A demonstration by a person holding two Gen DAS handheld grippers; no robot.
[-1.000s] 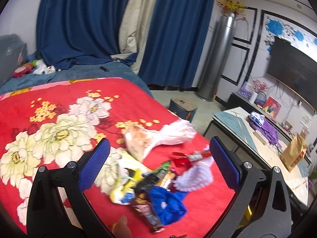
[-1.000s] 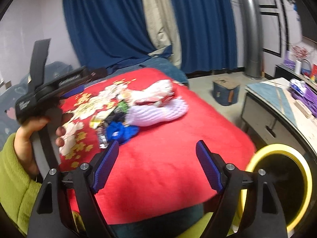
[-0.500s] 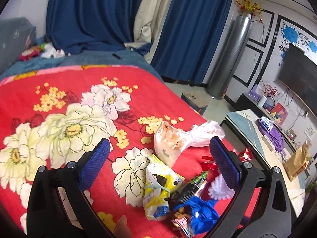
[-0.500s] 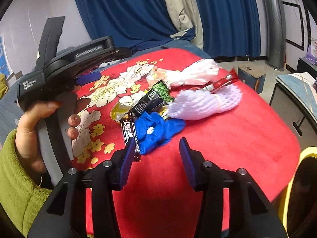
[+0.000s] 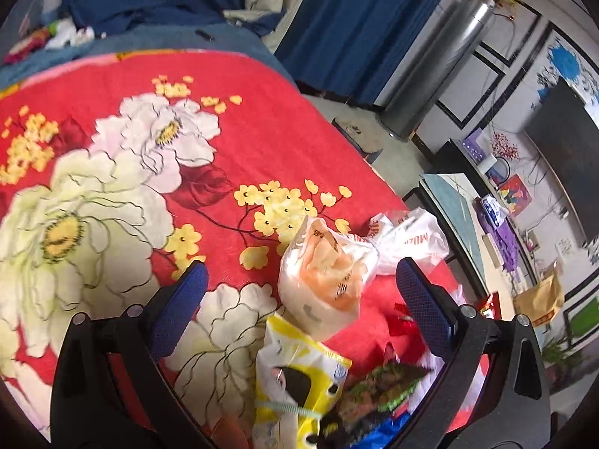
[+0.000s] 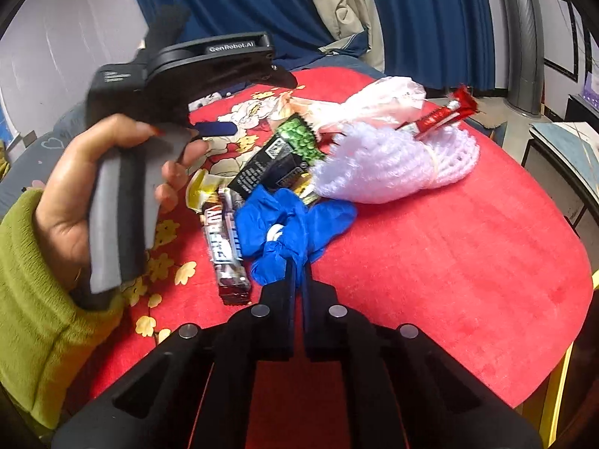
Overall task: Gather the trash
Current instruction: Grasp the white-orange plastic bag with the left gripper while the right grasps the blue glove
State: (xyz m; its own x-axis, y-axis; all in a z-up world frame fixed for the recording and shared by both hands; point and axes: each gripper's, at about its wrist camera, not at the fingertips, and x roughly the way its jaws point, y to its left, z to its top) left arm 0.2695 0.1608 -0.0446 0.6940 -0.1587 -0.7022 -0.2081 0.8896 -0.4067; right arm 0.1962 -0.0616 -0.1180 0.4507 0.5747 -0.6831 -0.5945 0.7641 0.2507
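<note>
The right gripper [image 6: 297, 267] has just clenched its fingers on the blue glove [image 6: 288, 220], while the left gripper [image 5: 299, 288] hangs released above the wrappers [image 5: 322, 284] left on the bed [image 5: 239, 142].

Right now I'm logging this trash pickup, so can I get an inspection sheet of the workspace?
Surface: red floral blanket on a bed.
Job's things: blue glove, white foam net, yellow snack bag, green-black wrapper, chocolate bar wrapper, red wrapper, clear bag with orange contents, white plastic bag, all in one pile.
Clutter: nothing seen beyond the pile.
Grippers: left hand-held gripper open above the pile; right hand-held gripper has just closed, shut on the blue glove.
Cables: wires near the TV.
Surroundings: blue curtains, yellow-rimmed bin.
</note>
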